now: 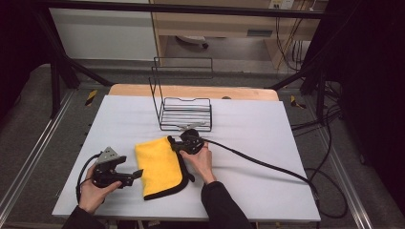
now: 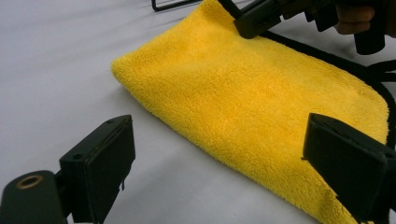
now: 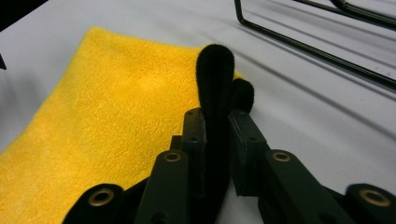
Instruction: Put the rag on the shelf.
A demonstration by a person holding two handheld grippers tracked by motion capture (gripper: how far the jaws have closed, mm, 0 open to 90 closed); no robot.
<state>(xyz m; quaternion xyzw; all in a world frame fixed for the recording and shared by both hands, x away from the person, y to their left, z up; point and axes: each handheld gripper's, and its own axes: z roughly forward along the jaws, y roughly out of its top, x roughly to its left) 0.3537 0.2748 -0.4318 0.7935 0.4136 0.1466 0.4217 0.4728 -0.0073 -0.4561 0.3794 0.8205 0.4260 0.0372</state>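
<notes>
A folded yellow cloth [image 1: 157, 167] with a black edge lies on the white table [image 1: 267, 143], near its front. My right gripper [image 1: 173, 145] is at the cloth's far right corner. In the right gripper view it [image 3: 217, 126] is shut on the black edge [image 3: 215, 70], which sticks up between the pads beside the yellow cloth [image 3: 116, 126]. My left gripper [image 1: 136, 175] lies low at the cloth's near left side, open. In the left gripper view its jaws [image 2: 219, 163] stand wide apart in front of the yellow cloth [image 2: 261, 107], touching nothing.
A black wire rack [image 1: 185, 114] stands just behind the cloth, close to the right gripper. The right gripper's black cable [image 1: 267, 164] runs across the table to the right edge. Bare white table surface lies to the left and right of the cloth.
</notes>
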